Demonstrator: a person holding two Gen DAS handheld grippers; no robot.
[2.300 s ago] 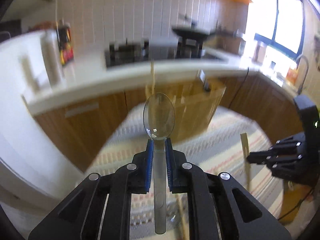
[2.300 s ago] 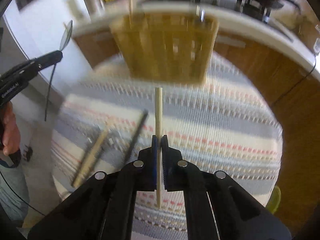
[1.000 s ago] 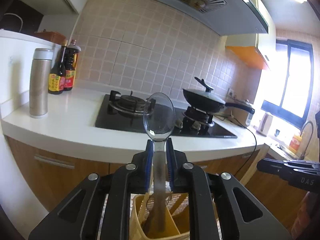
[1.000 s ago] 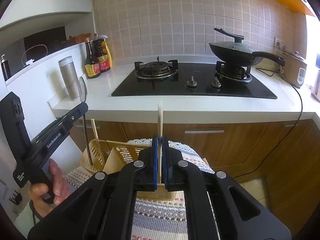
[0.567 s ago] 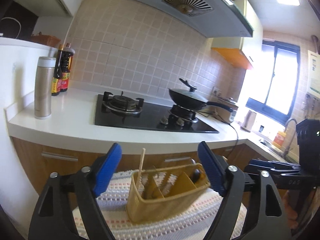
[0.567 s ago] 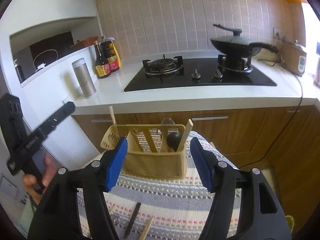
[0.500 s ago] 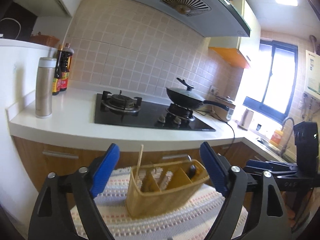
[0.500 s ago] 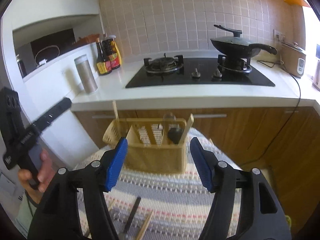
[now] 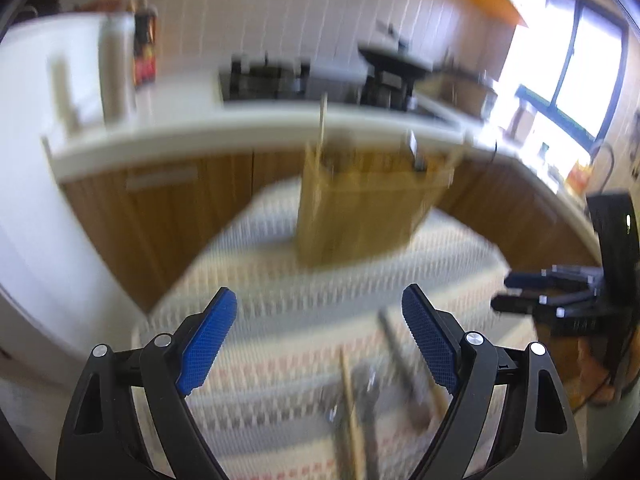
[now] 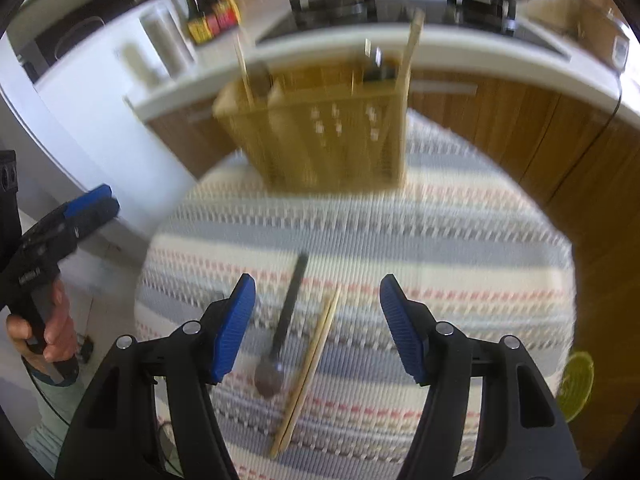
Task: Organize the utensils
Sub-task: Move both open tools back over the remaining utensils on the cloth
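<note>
A yellow slotted utensil caddy (image 10: 320,140) stands at the far side of a striped round mat (image 10: 460,248), with several utensils upright in it. It also shows blurred in the left wrist view (image 9: 360,216). A dark spoon (image 10: 284,328) and a pair of wooden chopsticks (image 10: 310,368) lie on the mat between my right gripper's open blue pads. My right gripper (image 10: 318,328) is open and empty above them. My left gripper (image 9: 318,346) is open and empty over the mat's left part, with a chopstick (image 9: 350,404) and the dark spoon (image 9: 400,360) blurred below it.
A white kitchen counter (image 10: 480,44) with a gas hob, a pan, bottles and a steel flask runs behind the mat, over wooden cabinet doors (image 10: 540,128). A window (image 9: 576,64) is at the right. A yellow-green object (image 10: 576,380) lies on the floor at the right.
Both grippers let go of the clear spoon and the chopstick into the caddy and opened. Since then both have tilted down and swung toward the mat and the utensils lying on it.
</note>
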